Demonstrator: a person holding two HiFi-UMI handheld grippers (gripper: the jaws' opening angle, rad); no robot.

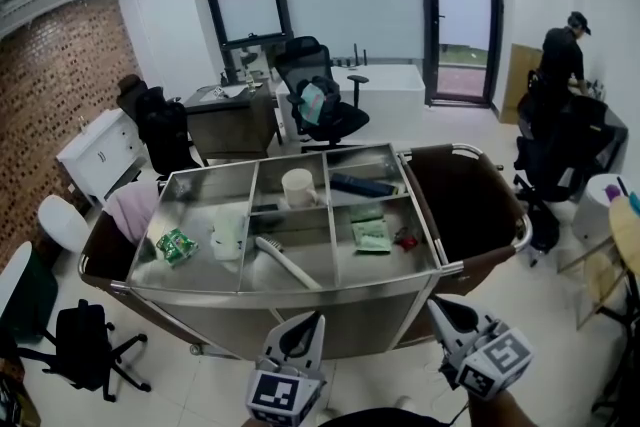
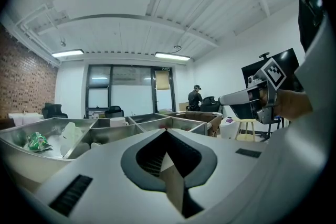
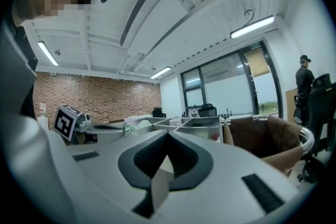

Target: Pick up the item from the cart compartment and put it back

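Observation:
A steel cart (image 1: pixel 300 287) with several open compartments stands just in front of me. In them lie a green packet (image 1: pixel 175 245), a white bottle (image 1: pixel 228 237), a white brush (image 1: pixel 287 262), a white cup (image 1: pixel 298 186), a dark flat item (image 1: pixel 362 184), green sachets (image 1: pixel 370 233) and a small red thing (image 1: pixel 405 238). My left gripper (image 1: pixel 318 317) hovers before the cart's near wall, shut and empty (image 2: pixel 167 131). My right gripper (image 1: pixel 432 303) is held to its right, also shut with nothing in it (image 3: pixel 168 134). Both stay below and short of the compartments.
Brown bags hang on the cart's left end (image 1: pixel 105 255) and right end (image 1: pixel 470 205). Black office chairs (image 1: pixel 325 100) and a desk (image 1: pixel 230 120) stand behind it. A person (image 1: pixel 562 55) is at the far right. A black chair (image 1: pixel 85 345) sits low on the left.

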